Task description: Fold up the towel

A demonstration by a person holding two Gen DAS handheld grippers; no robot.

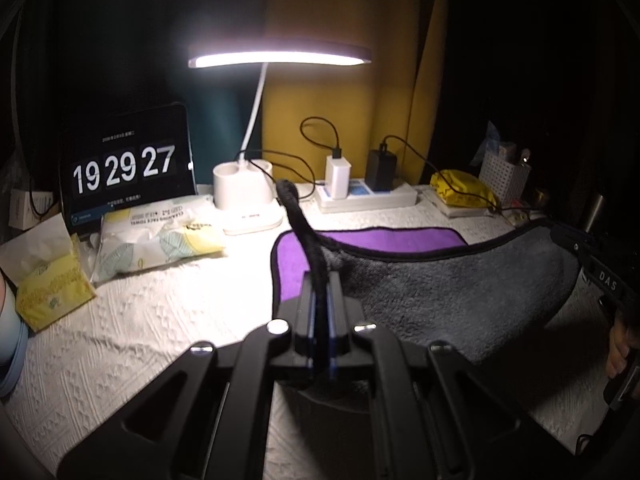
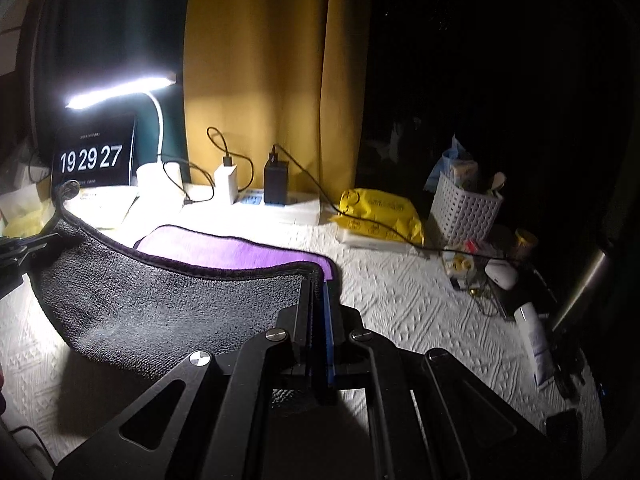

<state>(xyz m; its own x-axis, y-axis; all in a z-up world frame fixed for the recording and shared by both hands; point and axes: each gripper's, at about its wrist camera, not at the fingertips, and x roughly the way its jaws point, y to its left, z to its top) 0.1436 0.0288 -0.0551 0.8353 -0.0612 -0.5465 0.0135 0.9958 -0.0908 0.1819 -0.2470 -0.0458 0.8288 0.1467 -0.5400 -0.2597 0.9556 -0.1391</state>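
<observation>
Left claw point(image 1: 319, 300): jaws closed to a thin slit on the black-piped edge of the towel point(image 1: 460, 284), pinching 1 near corner; the piping curls up and away above the fingertips. Right claw point(image 2: 318, 300): jaws likewise closed on the other near corner, the hem running straight into the gap. In the left view the right claw point(image 1: 576, 248) appears at the far right, holding its corner at about the same height.

Between the 2 claws the raised hem sags in a shallow arc, grey side toward the cameras. The towel's long axis runs left to right, from claw to claw. Ahead of both claws, toward the lamp point(image 1: 248, 208), the far part of the towel lies flat on the desk point(image 1: 132, 320) with its purple face point(image 1: 384, 240) up.

Judged step: the near edge is lifted and is to be carried forward onto the far edge, halving the towel. Each claw is equally near its own corner; the far hem lies directly ahead, so the move turns on both claws travelling forward in parallel.
</observation>
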